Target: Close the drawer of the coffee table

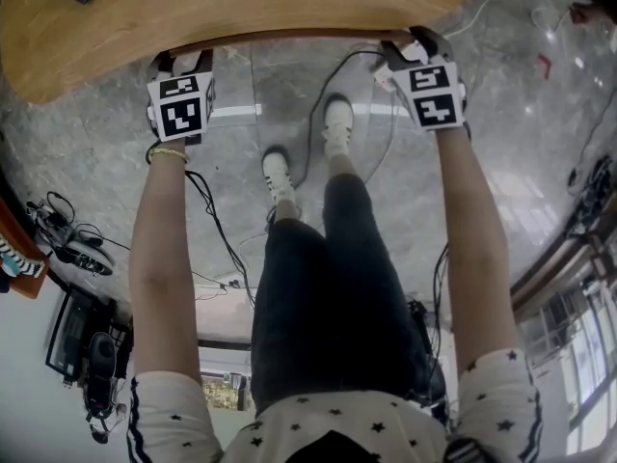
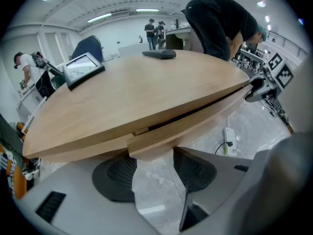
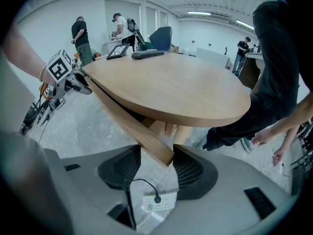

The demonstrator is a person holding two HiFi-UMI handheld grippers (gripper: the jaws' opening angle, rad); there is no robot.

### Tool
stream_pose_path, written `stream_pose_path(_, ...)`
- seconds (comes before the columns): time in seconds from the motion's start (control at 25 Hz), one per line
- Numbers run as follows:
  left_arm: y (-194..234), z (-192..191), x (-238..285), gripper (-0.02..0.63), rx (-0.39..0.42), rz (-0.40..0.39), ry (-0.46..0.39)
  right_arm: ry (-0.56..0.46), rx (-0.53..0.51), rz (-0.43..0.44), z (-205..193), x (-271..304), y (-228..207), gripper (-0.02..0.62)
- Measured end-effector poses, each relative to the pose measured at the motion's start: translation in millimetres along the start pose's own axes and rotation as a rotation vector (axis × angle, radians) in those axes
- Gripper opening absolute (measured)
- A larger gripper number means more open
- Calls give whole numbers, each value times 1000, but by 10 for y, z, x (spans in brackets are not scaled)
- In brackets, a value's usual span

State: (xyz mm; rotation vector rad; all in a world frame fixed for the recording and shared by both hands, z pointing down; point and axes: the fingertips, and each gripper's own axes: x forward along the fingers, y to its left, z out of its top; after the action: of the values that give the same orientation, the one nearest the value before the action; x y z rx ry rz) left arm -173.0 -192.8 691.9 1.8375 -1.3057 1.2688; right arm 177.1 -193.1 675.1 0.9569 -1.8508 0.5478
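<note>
The oval wooden coffee table (image 1: 193,8) fills the top of the head view. Its drawer front (image 2: 190,121) stands slightly out from under the top, with a dark gap above it. My left gripper (image 2: 155,169) is open at the drawer front's left end, its fingertips against the wood. My right gripper (image 3: 157,166) is open at the right end, and the end of the drawer front (image 3: 159,153) lies between its fingers. In the head view the left gripper (image 1: 181,64) and the right gripper (image 1: 407,48) both reach the table's near edge.
A white power strip (image 3: 156,199) and cables (image 1: 217,230) lie on the marble floor under the table edge. My feet in white shoes (image 1: 337,119) stand close by. A person in black (image 2: 220,23) leans at the far side. A tablet (image 2: 83,67) rests on the top.
</note>
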Motion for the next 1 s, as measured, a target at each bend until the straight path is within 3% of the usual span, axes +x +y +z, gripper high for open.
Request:
stream_pose_path(0.24,32,54,-3,230,-64,35,-30,-15,4,-6,64,13,-32,202)
stream_pose_path(0.6,68,183,43,230,-78,65,-79,-39,11,-17,157,54,-124,202)
stream_pose_path(1.0,140,270,115,230,-180,100,-148,-77,21,-37,268,132,-212,204)
